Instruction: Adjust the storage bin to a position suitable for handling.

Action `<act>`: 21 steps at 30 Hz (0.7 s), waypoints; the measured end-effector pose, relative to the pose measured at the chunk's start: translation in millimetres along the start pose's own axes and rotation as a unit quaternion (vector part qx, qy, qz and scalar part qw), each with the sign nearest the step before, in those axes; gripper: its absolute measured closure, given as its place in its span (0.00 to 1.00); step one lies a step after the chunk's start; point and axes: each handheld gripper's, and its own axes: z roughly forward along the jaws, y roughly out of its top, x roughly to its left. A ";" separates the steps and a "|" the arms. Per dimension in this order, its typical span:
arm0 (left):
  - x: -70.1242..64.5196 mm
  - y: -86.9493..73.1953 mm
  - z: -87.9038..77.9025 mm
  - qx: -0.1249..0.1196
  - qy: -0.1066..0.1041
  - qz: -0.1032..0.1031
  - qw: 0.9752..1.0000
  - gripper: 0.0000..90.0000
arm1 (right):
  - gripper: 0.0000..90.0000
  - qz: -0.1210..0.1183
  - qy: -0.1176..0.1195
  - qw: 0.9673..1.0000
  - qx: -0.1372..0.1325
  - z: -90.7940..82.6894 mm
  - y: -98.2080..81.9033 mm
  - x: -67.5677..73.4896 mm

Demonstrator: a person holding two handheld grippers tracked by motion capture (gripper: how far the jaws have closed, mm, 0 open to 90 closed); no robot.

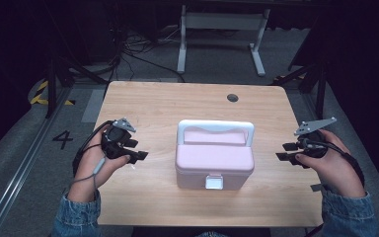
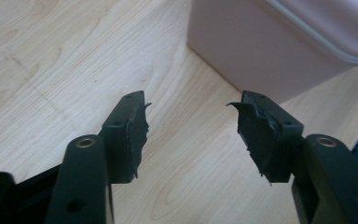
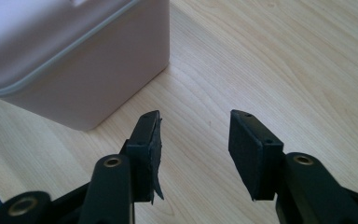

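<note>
In the high view, a pink storage box (image 1: 214, 159) is sitting near the middle of the wooden bench (image 1: 163, 103), its white handle (image 1: 215, 128) standing upright over the lid and its white latch (image 1: 213, 182) facing the person; the left hand-held gripper (image 1: 139, 154) is hovering to the left of the box, apart from it, with its black jaws pointing at the box's left side; the right hand-held gripper (image 1: 284, 151) is hovering to the right of the box, also apart from it, its jaws pointing at the box's right side; a dark round hole (image 1: 232, 98) is showing in the bench beyond the box.

In the left gripper view, the left hand-held gripper (image 2: 189, 106) is holding its jaws spread with nothing but bare bench (image 2: 51, 60) between them; the box (image 2: 270, 51) is lying just ahead and to the upper right of the jaws, its lower corner near but not touching them; the pads (image 2: 137, 135) are looking worn and ragged at their edges.

In the right gripper view, the right hand-held gripper (image 3: 195, 116) is likewise keeping its jaws spread over bare bench (image 3: 279, 60); the box (image 3: 74, 60) is sitting ahead and to the upper left of them, its corner near the left jaw yet clear of it.
</note>
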 end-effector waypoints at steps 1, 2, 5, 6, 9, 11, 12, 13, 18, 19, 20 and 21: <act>0.5 -0.8 0.9 0.001 0.006 -0.011 1.000 0.45 | 0.61 0.000 0.000 1.000 0.001 0.1 -0.2 -0.1; 1.2 -1.2 1.3 0.008 0.009 -0.014 1.000 0.43 | 0.61 0.002 0.000 1.000 0.008 0.3 -1.2 -0.1; 0.1 -1.9 2.5 0.031 0.014 0.001 0.999 0.38 | 0.61 0.004 0.000 1.000 0.011 0.3 -2.4 -0.8; -1.1 -1.9 3.2 0.036 0.012 0.001 0.999 0.37 | 0.61 0.004 -0.001 1.000 0.010 0.1 -2.8 -1.2; -2.1 -1.3 6.6 0.043 0.028 0.009 0.999 0.34 | 0.59 0.008 -0.004 1.000 0.007 0.0 -3.6 -2.9; -1.7 -1.3 7.0 0.044 0.035 0.011 0.998 0.33 | 0.59 0.006 -0.006 1.000 0.008 1.1 -4.2 -3.9; -1.5 -1.3 6.7 0.042 0.032 0.011 0.999 0.35 | 0.59 0.008 -0.006 1.000 0.008 1.5 -4.4 -4.1; -1.1 -1.2 6.4 0.039 0.028 0.012 0.999 0.36 | 0.59 0.010 -0.006 1.000 0.009 1.7 -4.6 -4.3; -2.2 3.3 4.4 0.014 0.027 0.020 0.999 0.39 | 0.58 0.013 -0.007 1.000 0.006 1.0 -5.8 -5.3; -2.4 6.3 4.1 0.001 0.025 0.020 0.999 0.39 | 0.58 0.013 -0.009 1.000 0.006 0.8 -6.2 -5.5; -2.6 9.5 4.3 -0.009 0.023 0.028 0.999 0.41 | 0.58 0.015 -0.009 1.000 0.006 0.5 -7.0 -5.2; -3.9 11.7 4.9 -0.016 0.024 0.031 0.999 0.41 | 0.57 0.016 -0.010 1.000 0.007 0.6 -7.9 -4.7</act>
